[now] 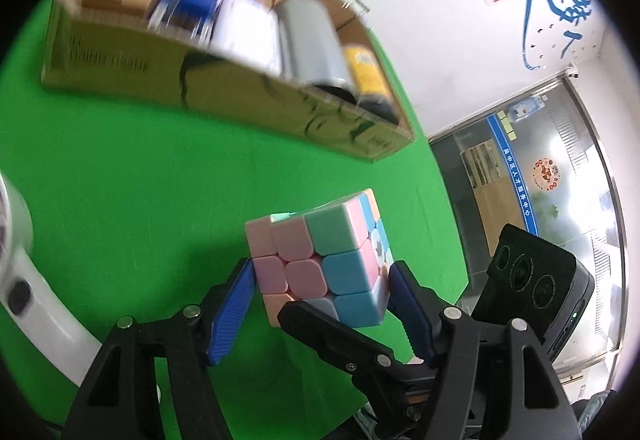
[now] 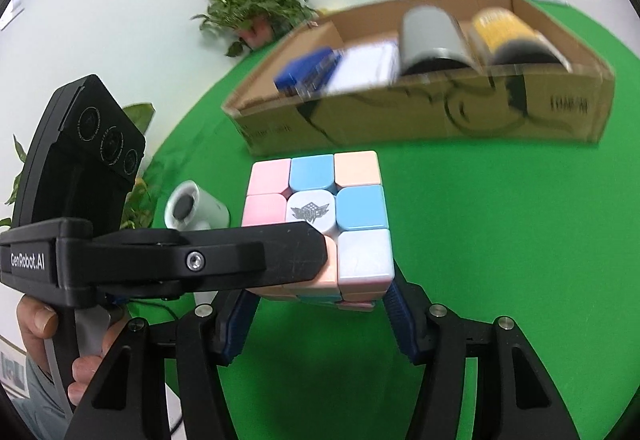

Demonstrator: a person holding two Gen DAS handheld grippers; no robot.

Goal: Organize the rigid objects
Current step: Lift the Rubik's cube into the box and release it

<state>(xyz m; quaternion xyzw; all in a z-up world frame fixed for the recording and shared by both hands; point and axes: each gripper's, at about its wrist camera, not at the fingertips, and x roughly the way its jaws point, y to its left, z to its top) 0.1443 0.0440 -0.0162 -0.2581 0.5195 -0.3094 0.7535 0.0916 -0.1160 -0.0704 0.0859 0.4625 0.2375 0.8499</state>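
Observation:
A pastel puzzle cube (image 1: 320,260) is held in the air over the green table, and both grippers pinch it. My left gripper (image 1: 322,280) is shut on it, its blue pads on the cube's left and right sides. My right gripper (image 2: 320,296) is also shut on the cube (image 2: 320,215), gripping its lower part. In the right wrist view a finger of the left gripper (image 2: 256,258) crosses the cube's front. A cardboard box (image 1: 224,95) stands beyond, also in the right wrist view (image 2: 400,115), holding a grey cylinder (image 2: 432,39), a yellow-black can (image 2: 508,35), a blue box (image 2: 308,71) and white packets.
A white hair dryer (image 2: 196,207) lies on the green table (image 1: 120,179) left of the cube, also at the left edge in the left wrist view (image 1: 16,240). A potted plant (image 2: 256,11) stands behind the box. The table edge curves to the right (image 1: 440,207).

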